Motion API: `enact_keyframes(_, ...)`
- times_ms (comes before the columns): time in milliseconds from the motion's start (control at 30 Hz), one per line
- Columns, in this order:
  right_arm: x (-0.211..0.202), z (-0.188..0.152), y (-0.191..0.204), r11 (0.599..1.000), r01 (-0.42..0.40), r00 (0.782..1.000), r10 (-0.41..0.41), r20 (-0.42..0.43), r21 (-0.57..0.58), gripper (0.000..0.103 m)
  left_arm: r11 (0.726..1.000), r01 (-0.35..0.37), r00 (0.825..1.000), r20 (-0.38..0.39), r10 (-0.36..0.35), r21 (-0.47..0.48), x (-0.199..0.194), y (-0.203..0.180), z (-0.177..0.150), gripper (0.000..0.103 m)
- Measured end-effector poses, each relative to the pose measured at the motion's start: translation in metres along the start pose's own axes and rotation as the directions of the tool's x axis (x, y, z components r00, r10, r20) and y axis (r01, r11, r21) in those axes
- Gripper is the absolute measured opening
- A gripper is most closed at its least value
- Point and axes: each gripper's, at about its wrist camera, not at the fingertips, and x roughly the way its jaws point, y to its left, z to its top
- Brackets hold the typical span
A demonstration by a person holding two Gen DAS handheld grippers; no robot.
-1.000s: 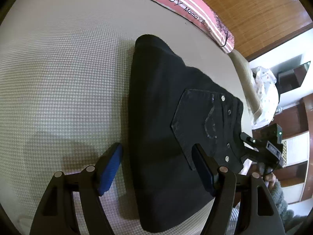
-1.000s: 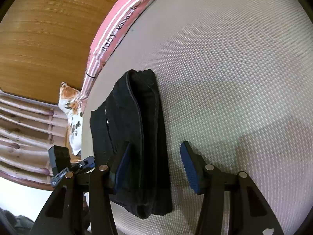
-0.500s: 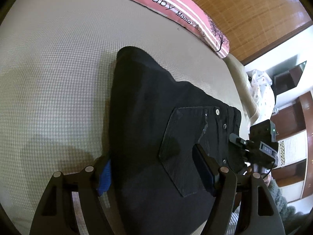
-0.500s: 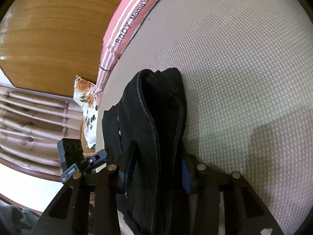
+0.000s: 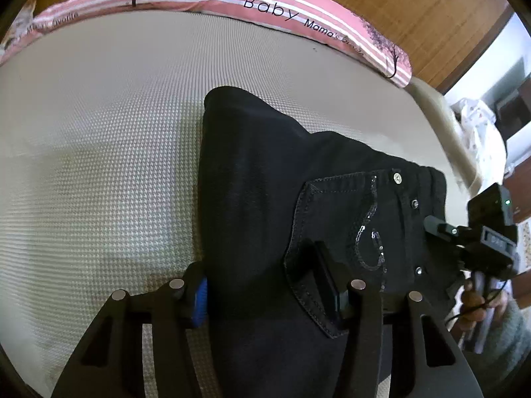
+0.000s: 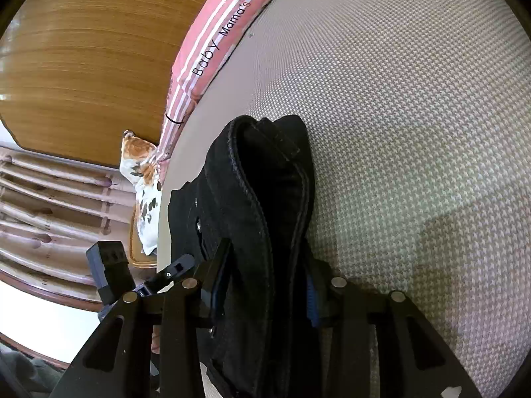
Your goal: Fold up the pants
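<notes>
Pants (image 5: 272, 205): lower end cut off by the bottom edge in both views; under layers hidden inside the fold
Left gripper (image 5: 265, 295): blue pad mostly buried behind the cloth (only a sliver shows)
Right gripper (image 6: 265, 282): both pads largely covered by the bundle
Pink pillow (image 5: 298, 16): lettering runs off, partly unreadable

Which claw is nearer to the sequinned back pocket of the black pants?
Left. The left claw grips the pants with one finger on the pocket. The right claw clamps the folded edge of the pants, near the waistband beyond the pocket.
</notes>
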Motion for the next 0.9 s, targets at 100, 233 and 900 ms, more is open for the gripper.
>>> enact_keyframes(100, 0.001, -0.003, 0.005, 1.0, 0.028, 0.999, -0.028, 0.015, -0.004, 0.035, 1.0, -0.025, 1.0, 0.005, 0.025, 0.009, 0.0, -0.004, 0.001, 0.052)
enact_keyframes(233, 0.002, -0.004, 0.013, 0.998, 0.07, 0.997, -0.069, 0.035, -0.006, 0.033, 0.998, -0.056, 0.998, 0.012, 0.056, 0.022, -0.002, -0.009, 0.001, 0.047)
enact_keyframes(900, -0.006, -0.005, 0.068, 0.994, 0.107, 0.991, -0.104, 0.083, -0.028, 0.023, 0.997, -0.065, 0.996, 0.064, 0.062, 0.052, -0.032, -0.014, -0.001, 0.021)
